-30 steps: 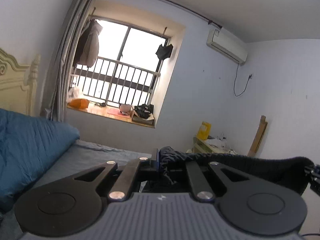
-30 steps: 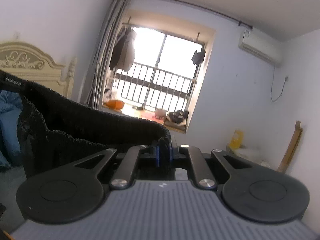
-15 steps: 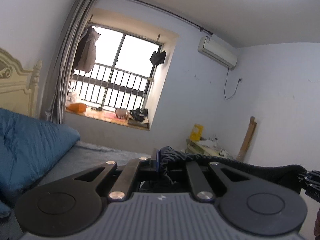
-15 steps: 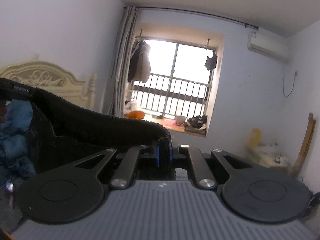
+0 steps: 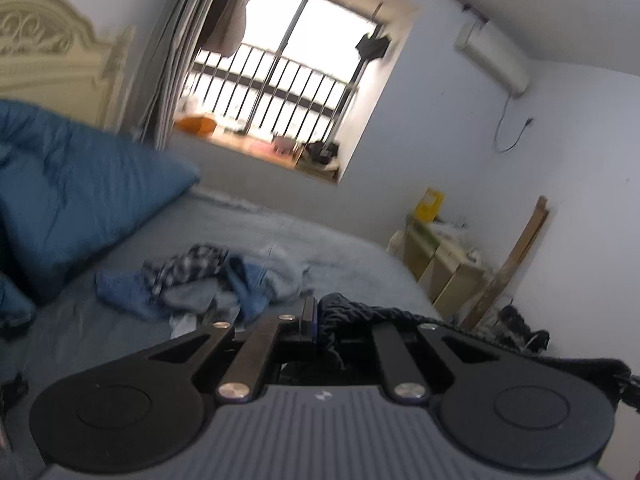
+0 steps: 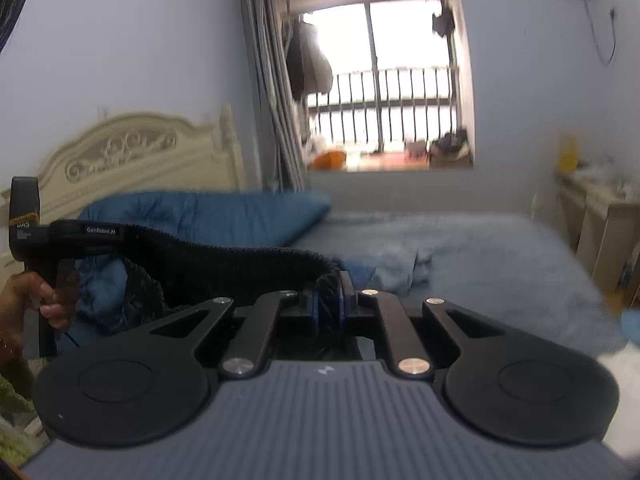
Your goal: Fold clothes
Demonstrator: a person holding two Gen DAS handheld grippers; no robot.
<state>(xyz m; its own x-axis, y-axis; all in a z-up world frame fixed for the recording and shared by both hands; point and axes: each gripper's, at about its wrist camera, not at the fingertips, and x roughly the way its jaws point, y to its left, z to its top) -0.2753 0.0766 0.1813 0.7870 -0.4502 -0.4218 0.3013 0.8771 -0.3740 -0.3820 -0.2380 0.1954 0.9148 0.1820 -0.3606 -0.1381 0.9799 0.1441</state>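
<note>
A black knit garment (image 6: 224, 264) is stretched in the air between my two grippers. My left gripper (image 5: 316, 320) is shut on one end of its ribbed edge, which also shows in the left wrist view (image 5: 360, 312). My right gripper (image 6: 328, 300) is shut on the other end. In the right wrist view the left gripper (image 6: 48, 240) and the hand holding it are at the far left. A pile of blue, grey and checked clothes (image 5: 200, 284) lies on the bed below and ahead of the left gripper.
The grey bed (image 6: 460, 248) fills the middle. A blue duvet (image 5: 72, 192) lies by the cream headboard (image 6: 120, 160). A cream bedside cabinet (image 5: 440, 264) and a wooden board (image 5: 516, 252) stand on the right. The window (image 6: 384, 92) is at the back.
Both cameras have tipped downward toward the bed, so the bed and the clothes pile have come into view. The garment is still held taut between both grippers.
</note>
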